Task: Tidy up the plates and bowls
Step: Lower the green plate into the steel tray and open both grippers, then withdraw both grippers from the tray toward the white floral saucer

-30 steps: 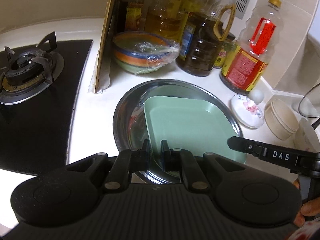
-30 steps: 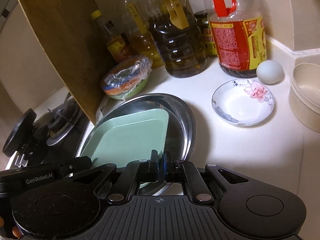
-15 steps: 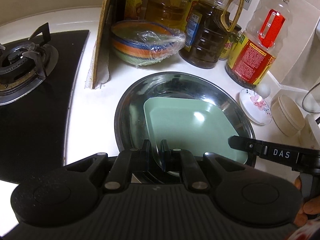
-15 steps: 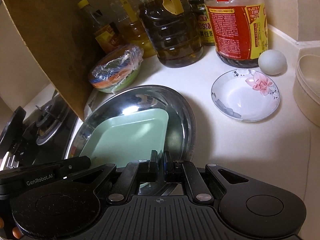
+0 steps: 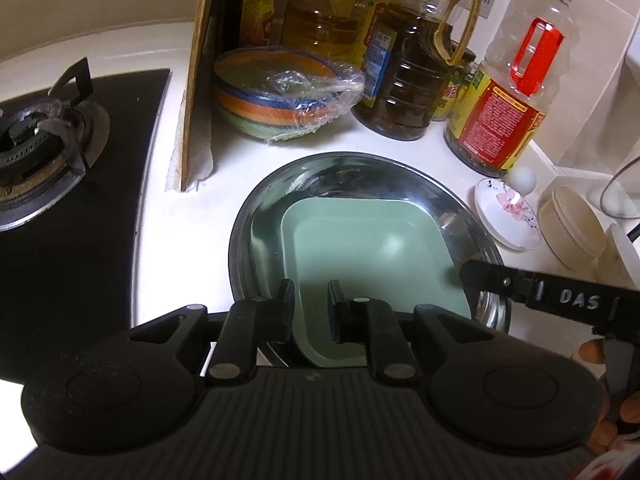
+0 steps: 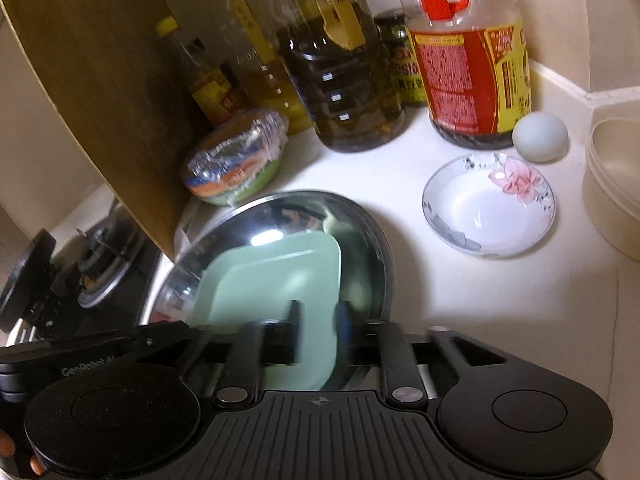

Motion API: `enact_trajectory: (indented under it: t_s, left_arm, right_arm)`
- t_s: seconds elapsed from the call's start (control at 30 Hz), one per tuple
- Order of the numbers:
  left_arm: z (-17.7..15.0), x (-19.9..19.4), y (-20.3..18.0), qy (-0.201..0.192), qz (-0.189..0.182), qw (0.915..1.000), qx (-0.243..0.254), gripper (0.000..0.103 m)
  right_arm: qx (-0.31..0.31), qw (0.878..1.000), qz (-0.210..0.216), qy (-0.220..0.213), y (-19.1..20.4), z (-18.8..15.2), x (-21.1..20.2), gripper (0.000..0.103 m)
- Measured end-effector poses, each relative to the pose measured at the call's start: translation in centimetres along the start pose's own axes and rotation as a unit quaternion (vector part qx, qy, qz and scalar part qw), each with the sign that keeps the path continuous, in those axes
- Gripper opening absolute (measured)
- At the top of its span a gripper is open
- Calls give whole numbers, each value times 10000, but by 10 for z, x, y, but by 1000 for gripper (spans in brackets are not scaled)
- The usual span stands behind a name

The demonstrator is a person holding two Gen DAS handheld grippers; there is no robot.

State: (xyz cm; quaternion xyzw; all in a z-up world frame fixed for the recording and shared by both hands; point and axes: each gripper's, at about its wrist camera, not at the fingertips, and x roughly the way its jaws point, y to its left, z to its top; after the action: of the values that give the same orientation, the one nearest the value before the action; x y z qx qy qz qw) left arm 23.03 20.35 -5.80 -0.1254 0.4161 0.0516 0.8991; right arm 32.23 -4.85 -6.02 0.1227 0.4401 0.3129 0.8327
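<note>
resting inside the round stainless steel basin (image 5: 256,240) on the white counter (image 5: 168,264), the pale green square plastic plate (image 5: 368,256) looks freshly set down, so this step reads as the release. both grippers straddle its near rim: the left gripper (image 5: 311,300) has its jaws a little apart with the rim between them, pads clear of it; the right gripper (image 6: 318,322), blurred, shows jaws spread wider. half a second earlier both pinched that rim. next, both must back off and reach for the small white flower-painted dish (image 6: 490,204).
</note>
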Motion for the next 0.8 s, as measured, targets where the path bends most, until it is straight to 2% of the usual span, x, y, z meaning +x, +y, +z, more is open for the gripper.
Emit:
enact_trajectory:
  t_s: [0.03, 0.07, 0.33, 0.8]
  left_arm:
    - [0, -1, -2, -18, 7, 10000, 51, 15]
    - [1, -3, -4, -41, 7, 9999, 100, 16]
    - [-6, -29, -18, -268, 70, 9992, 273, 24]
    - [-54, -80, -53, -395, 311, 9986, 148, 24]
  right_arm:
    - [2, 10000, 15, -67, 1, 0, -3, 46]
    - [4, 9999, 26, -134, 1, 0, -7, 47]
    - [125, 9995, 111, -270, -2, -7, -32, 49]
    - [140, 9991, 327, -210, -15, -38, -88, 53]
